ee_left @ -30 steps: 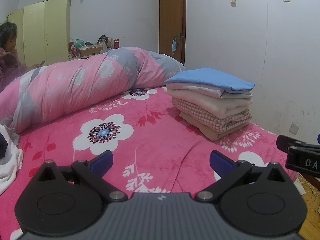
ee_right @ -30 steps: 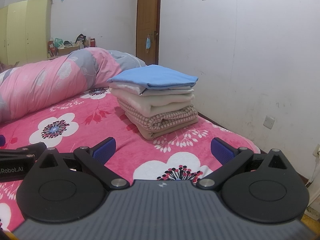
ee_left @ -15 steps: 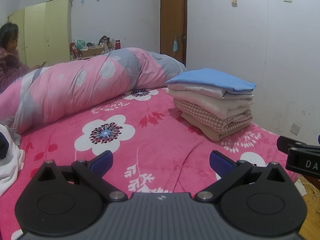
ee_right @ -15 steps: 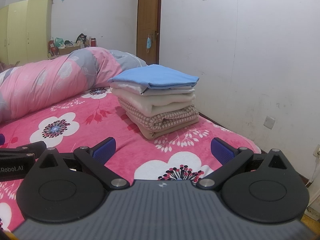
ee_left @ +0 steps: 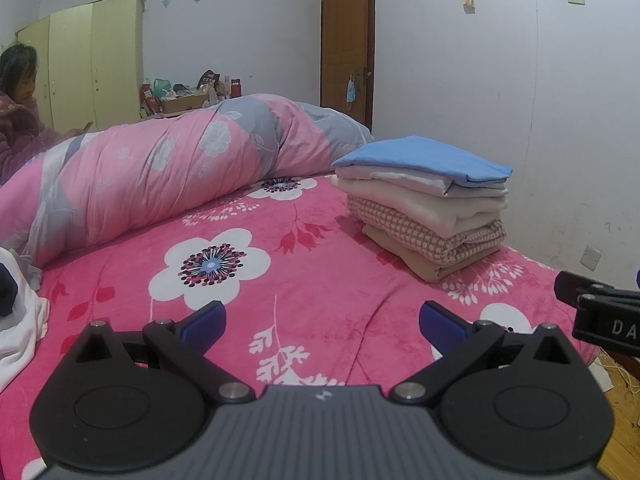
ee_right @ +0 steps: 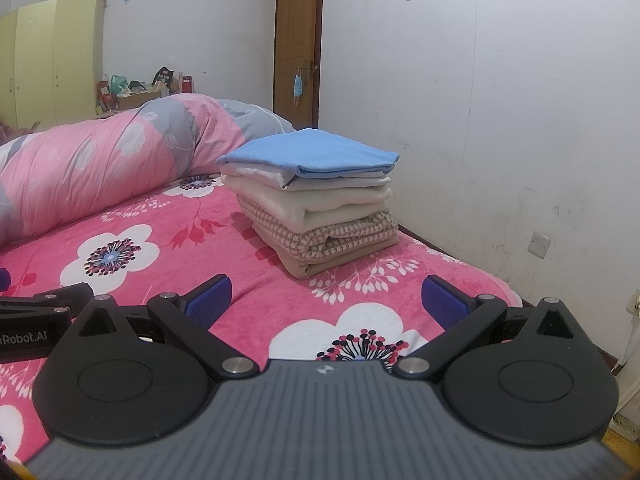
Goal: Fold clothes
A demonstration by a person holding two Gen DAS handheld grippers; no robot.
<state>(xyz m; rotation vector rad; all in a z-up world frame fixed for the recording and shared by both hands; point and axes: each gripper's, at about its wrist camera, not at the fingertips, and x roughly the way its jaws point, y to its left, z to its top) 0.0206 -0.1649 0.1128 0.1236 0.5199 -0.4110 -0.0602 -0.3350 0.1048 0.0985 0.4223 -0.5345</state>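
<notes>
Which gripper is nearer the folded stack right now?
Right. The right gripper faces the folded stack almost straight ahead; the left gripper sits farther left, with the stack off to its right.

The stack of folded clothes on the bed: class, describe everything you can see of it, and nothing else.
The stack of folded clothes holds five soft layers: blue on top, then white, cream, a pink-and-white check, and tan at the bottom. Folded edges face the cameras, and the layers sit fairly squarely, upper ones slightly overhanging. It rests on the pink floral bedspread near the wall side, apart from the rolled quilt. Neither open gripper touches it.
</notes>
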